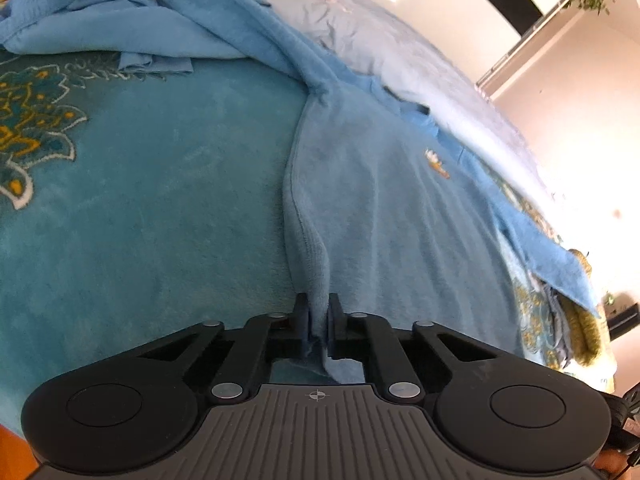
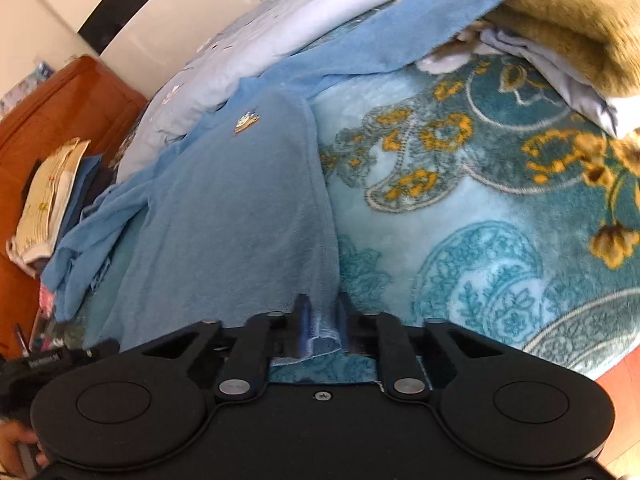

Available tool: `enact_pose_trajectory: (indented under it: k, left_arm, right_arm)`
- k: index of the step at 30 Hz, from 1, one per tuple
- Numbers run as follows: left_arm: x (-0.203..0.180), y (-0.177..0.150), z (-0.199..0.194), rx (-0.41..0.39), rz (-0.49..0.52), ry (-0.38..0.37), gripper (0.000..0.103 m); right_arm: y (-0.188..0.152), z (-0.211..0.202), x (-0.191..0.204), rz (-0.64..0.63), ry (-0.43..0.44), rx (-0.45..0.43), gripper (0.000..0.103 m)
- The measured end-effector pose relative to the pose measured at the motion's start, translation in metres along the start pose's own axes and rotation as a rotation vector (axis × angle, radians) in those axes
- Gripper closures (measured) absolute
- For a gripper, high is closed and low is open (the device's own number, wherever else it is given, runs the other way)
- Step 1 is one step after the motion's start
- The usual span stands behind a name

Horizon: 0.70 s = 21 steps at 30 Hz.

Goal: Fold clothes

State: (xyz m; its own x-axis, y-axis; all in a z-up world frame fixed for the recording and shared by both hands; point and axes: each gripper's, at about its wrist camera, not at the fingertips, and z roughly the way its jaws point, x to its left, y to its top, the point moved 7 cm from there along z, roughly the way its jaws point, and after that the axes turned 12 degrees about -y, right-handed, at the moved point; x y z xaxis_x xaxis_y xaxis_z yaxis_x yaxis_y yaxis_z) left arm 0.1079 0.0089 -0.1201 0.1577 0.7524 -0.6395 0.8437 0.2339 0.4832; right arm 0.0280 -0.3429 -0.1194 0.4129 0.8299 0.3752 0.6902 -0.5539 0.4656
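On 1 teal blanket (image 1: 160,184), 2 tools, left (image 1: 319,316) and right (image 2: 323,316), each pinch 1 blue garment (image 1: 380,208).

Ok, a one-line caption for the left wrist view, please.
Left gripper shut on the hem of a light blue fleece top spread on a teal patterned blanket.

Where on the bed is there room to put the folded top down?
Free: teal floral fleece blanket, right of the light blue fleece top. Another bare stretch left of it. Crowded: tan furry pillow corner, crumpled blue clothes.
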Motion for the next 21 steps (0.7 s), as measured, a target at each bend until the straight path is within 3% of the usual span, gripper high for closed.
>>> enact_pose_trajectory:
  k: [5, 9, 17, 21]
  left_arm:
    - [-0.021, 0.006, -0.020, -0.066, 0.018, -0.072, 0.100]
    - [-0.031, 0.006, -0.033, -0.081, 0.055, -0.069, 0.100]
    - [-0.005, -0.014, -0.010, 0.013, 0.027, 0.030, 0.100]
    - [0.004, -0.020, -0.005, 0.024, -0.009, 0.031, 0.100]
  right_arm:
    - [0.008, -0.020, -0.001, -0.003, 0.037, -0.065, 0.095]
    - [0.016, -0.040, 0.000, -0.042, 0.050, -0.110, 0.095]
    - [0.001, -0.006, -0.016, 0.003, -0.013, -0.010, 0.095]
    - [0.002, -0.002, -0.018, -0.004, -0.016, 0.002, 0.095]
